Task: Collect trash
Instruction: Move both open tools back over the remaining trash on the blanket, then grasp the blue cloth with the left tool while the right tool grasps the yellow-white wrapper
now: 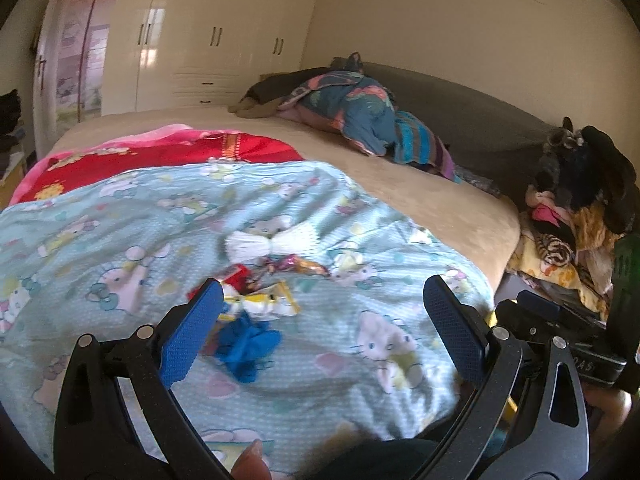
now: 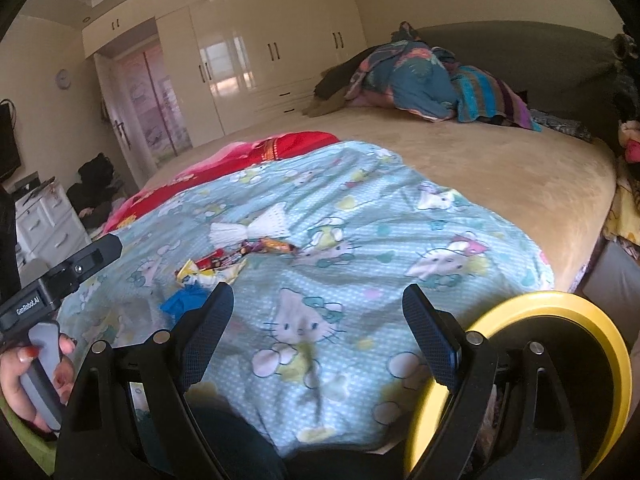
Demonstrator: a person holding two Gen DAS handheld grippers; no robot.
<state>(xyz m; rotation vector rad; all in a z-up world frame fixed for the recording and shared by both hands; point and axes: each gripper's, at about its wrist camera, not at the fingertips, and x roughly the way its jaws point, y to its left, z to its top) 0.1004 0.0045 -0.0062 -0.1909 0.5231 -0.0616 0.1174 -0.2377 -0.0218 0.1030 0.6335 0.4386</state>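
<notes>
My left gripper points forward and somewhat downward, its blue-padded jaws spread wide with nothing between them. My right gripper tilts down likewise, jaws wide and empty. My left hand wraps its gripper's grey handle.

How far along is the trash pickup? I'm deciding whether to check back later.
Nothing looks collected yet. Both the left claw and right claw are open and empty. The white paper fan, candy wrappers and blue crumpled piece all lie on the cartoon-cat blanket; the yellow-rimmed bin waits alongside.
</notes>
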